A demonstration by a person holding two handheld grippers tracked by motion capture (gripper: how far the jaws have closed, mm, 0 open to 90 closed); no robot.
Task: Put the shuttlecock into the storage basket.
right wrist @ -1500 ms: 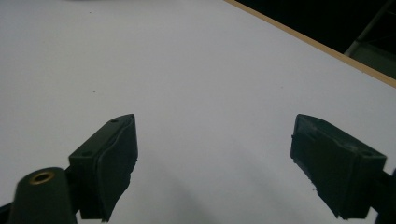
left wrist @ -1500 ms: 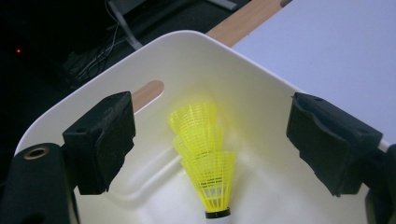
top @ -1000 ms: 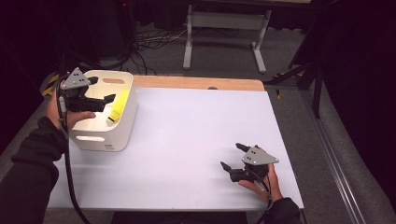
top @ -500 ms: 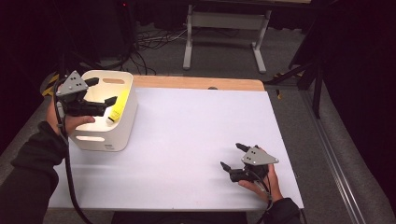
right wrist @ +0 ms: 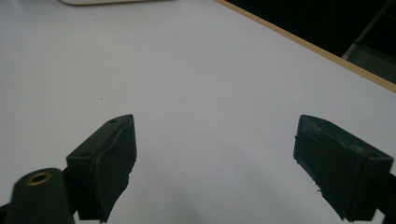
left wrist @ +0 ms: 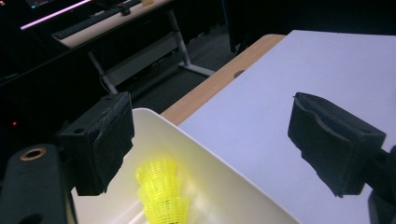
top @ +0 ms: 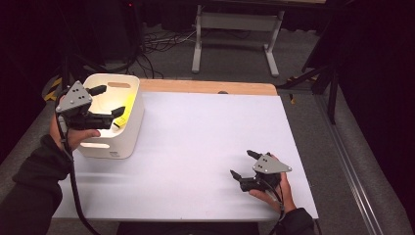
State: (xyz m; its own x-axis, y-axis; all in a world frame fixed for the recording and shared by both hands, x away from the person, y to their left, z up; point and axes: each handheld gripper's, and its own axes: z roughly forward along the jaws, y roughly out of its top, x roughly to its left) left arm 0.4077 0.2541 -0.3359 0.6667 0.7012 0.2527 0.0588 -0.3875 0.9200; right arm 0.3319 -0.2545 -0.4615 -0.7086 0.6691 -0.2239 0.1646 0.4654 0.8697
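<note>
Two grippers are working at one white surface (top: 195, 147), and the cream bin (top: 132, 122) at its far left corner is serving as the landmark. The left gripper (top: 105, 100) is hovering right over the bin's open top, jaws spread wide and holding nothing, which suggests the person is either about to reach in or has no grasp to keep. Inside the bin, yellow shuttlecocks (left wrist: 161, 193) are lying nested together against its inner wall, directly below that gripper. The right gripper (top: 243, 166) is resting well apart from the bin, near the opposite front corner of the surface, jaws likewise spread and empty; it is probably waiting out of the way so the left hand has room.

Apart from the bin, the white sheet is carrying nothing, and a strip of bare wood (top: 210, 87) is showing along the edge just behind the bin. Beyond the bin, the room is lying dark, with grey carpet, loose cables (top: 161, 46) and the metal legs of a desk (top: 235, 29).
</note>
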